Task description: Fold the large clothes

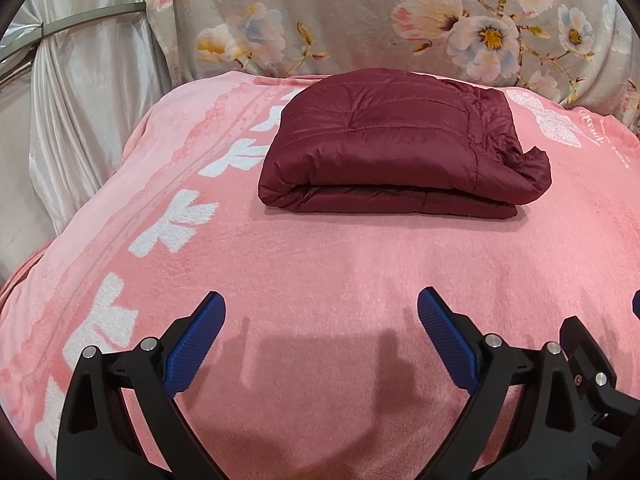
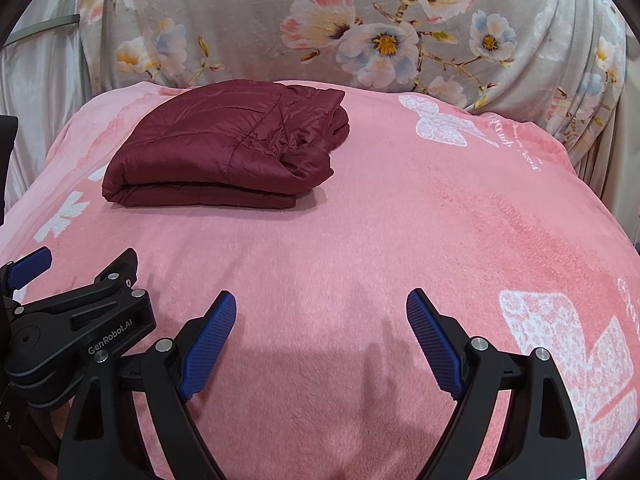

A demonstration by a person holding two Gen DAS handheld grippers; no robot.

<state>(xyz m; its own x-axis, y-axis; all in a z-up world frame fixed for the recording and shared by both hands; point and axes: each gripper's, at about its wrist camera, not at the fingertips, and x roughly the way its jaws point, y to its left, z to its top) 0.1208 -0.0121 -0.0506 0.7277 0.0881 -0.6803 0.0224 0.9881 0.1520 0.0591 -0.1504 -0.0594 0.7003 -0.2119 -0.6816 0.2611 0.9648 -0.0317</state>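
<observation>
The left gripper (image 1: pixel 322 316) hangs low over the near part of a pink fleece blanket (image 1: pixel 320 264), pointing forward and slightly down toward the far side. Its blue-padded fingers (image 1: pixel 196 348) are spread wide and hold nothing; only bare blanket and their shadows lie between them. The right gripper (image 2: pixel 321 314) sits in much the same pose just beside it, fingers (image 2: pixel 208 344) equally wide apart and empty. In the right wrist view, the left gripper's black body (image 2: pixel 76 328) shows at the lower left edge, close alongside.

A maroon quilted puffer jacket (image 1: pixel 396 148) lies folded into a compact, layered rectangle on the blanket, well ahead of both pairs of fingers and touching neither. From the left wrist it sits roughly straight ahead; from the right wrist the jacket (image 2: pixel 224 148) lies ahead and to the left. Its looser, bunched end faces right. Behind it hangs a grey floral cloth (image 1: pixel 360 16), with a pale satin curtain (image 1: pixel 88 92) to the left.
</observation>
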